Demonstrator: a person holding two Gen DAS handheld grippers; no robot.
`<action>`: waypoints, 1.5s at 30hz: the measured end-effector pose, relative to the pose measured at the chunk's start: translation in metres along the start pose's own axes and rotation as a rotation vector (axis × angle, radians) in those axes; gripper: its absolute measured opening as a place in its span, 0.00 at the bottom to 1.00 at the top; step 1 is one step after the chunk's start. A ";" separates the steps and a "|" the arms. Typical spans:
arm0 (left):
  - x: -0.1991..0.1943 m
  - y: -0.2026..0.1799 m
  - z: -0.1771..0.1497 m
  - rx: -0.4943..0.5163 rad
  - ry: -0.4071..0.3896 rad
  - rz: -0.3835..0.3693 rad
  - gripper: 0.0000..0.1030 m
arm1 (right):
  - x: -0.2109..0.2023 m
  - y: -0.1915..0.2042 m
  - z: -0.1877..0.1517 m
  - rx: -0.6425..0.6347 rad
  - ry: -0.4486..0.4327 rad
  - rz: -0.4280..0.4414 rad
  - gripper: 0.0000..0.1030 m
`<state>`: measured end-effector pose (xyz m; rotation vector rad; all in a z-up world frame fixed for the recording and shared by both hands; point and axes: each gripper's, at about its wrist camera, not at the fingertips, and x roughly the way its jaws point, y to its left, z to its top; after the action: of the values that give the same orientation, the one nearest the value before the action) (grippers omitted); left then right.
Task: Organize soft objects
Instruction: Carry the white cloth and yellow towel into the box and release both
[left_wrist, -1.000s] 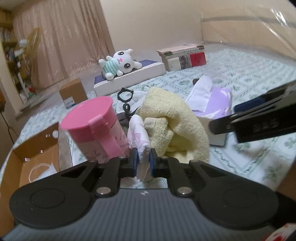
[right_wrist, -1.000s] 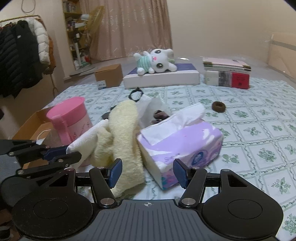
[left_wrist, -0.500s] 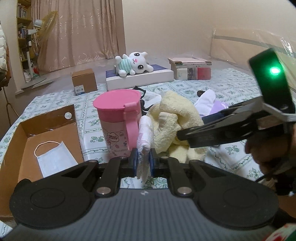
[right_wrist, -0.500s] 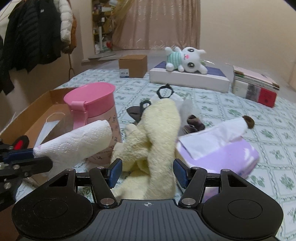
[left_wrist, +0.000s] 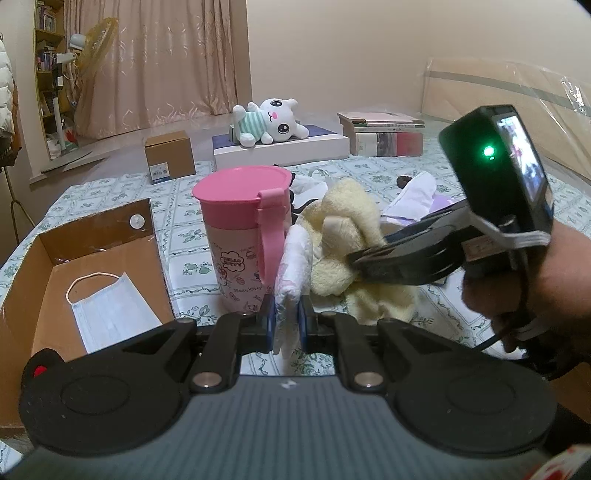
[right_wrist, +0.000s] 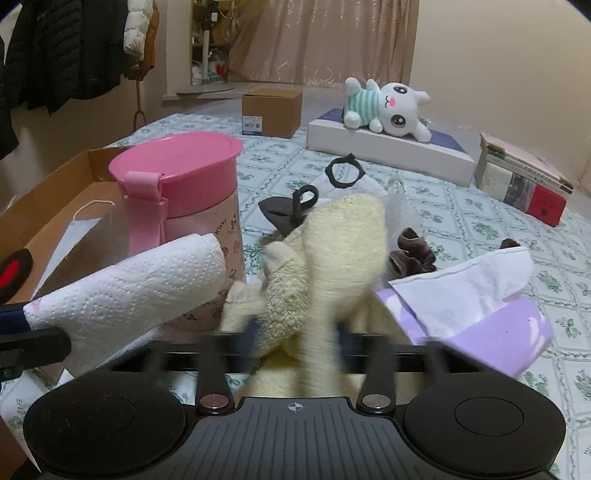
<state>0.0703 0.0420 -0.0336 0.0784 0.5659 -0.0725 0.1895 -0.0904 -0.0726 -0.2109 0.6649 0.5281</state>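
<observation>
Now, with the left gripper (left_wrist: 286, 321) pinching the paper towel (left_wrist: 291, 266), the right gripper (right_wrist: 295, 332), jaws just closing onto the yellow towel (right_wrist: 343, 251) at centre frame, should seat deep before lifting.

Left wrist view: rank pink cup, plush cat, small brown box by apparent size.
1. pink cup, clearly largest, though nearest the camera.
2. plush cat.
3. small brown box, close to the cat; that order is unsure.
</observation>
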 end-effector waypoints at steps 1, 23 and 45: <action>0.000 -0.001 0.000 0.002 -0.001 -0.001 0.11 | -0.004 -0.002 -0.001 0.010 -0.004 -0.002 0.13; -0.047 -0.025 0.021 -0.002 -0.095 0.011 0.11 | -0.149 -0.047 0.000 0.155 -0.196 -0.045 0.06; -0.101 0.027 0.019 -0.091 -0.152 0.157 0.11 | -0.184 0.019 0.056 0.052 -0.307 0.158 0.06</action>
<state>-0.0017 0.0715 0.0385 0.0284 0.4094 0.0998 0.0874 -0.1273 0.0873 -0.0268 0.3966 0.6778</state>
